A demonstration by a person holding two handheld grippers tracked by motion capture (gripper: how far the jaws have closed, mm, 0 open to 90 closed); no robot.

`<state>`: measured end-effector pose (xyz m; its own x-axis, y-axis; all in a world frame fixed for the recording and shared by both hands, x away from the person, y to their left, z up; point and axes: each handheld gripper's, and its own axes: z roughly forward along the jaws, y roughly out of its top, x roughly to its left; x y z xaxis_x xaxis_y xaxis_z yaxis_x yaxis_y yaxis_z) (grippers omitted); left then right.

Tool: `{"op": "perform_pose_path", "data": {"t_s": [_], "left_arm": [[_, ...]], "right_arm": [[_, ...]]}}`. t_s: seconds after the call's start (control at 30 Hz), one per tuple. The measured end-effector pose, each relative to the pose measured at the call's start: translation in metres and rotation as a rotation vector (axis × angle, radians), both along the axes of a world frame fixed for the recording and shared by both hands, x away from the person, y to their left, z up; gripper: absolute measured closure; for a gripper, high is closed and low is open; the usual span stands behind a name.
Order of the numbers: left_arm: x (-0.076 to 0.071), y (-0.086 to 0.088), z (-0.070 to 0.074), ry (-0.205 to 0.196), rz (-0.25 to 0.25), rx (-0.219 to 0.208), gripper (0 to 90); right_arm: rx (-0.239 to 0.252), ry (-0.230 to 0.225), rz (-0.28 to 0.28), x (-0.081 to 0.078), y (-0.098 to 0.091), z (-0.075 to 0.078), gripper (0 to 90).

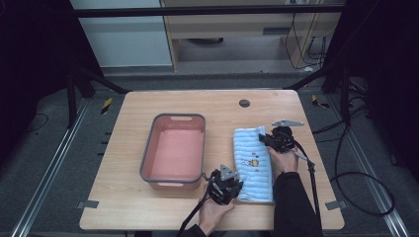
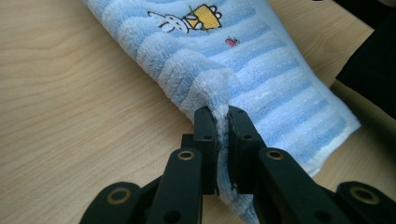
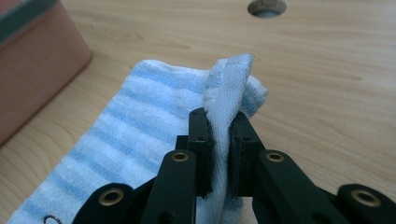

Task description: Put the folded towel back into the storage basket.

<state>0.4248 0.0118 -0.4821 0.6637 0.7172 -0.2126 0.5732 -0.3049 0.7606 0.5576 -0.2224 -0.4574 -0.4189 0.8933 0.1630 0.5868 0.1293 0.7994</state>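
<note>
Two grippers of mine are clamped on one towel (image 1: 253, 163), which lies right of centre on the table (image 1: 123, 207) in the high view. Left of it sits a pink bin (image 1: 174, 150), touching nothing. My left gripper (image 1: 224, 186), low in the frame, pinches the towel's near left corner; its own view shows the jaws squeezing a raised fold, plus a rabbit print at upper centre. My right gripper (image 1: 277, 138) grips the far right corner; its view shows cloth bunched upright between the jaws, the bin at upper left and a hole (image 3: 266, 6) in the tabletop above.
</note>
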Motion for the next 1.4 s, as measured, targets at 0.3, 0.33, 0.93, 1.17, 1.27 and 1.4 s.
{"op": "perform_pose_path", "data": {"t_s": [0.3, 0.33, 0.93, 1.17, 1.27, 1.4], "left_arm": [[-0.002, 0.016, 0.037, -0.061, -0.019, -0.044, 83.7], [-0.002, 0.018, 0.041, -0.07, -0.02, -0.043, 83.7], [-0.004, 0.068, 0.103, -0.185, 0.017, -0.031, 83.7], [-0.002, 0.091, 0.117, -0.215, 0.064, -0.027, 83.7], [-0.002, 0.102, 0.121, -0.225, 0.081, -0.02, 83.7], [-0.002, 0.113, 0.125, -0.238, 0.098, -0.009, 83.7]], "right_arm": [[0.022, -0.083, -0.001, -0.009, 0.006, 0.044, 81.9], [0.022, -0.094, 0.001, -0.01, 0.006, 0.05, 81.9], [0.042, -0.228, 0.035, -0.016, 0.051, 0.127, 81.8], [0.048, -0.263, 0.04, -0.013, 0.075, 0.14, 81.8], [0.055, -0.274, 0.044, -0.011, 0.084, 0.144, 81.8], [0.055, -0.283, 0.051, -0.008, 0.1, 0.148, 81.8]]}}
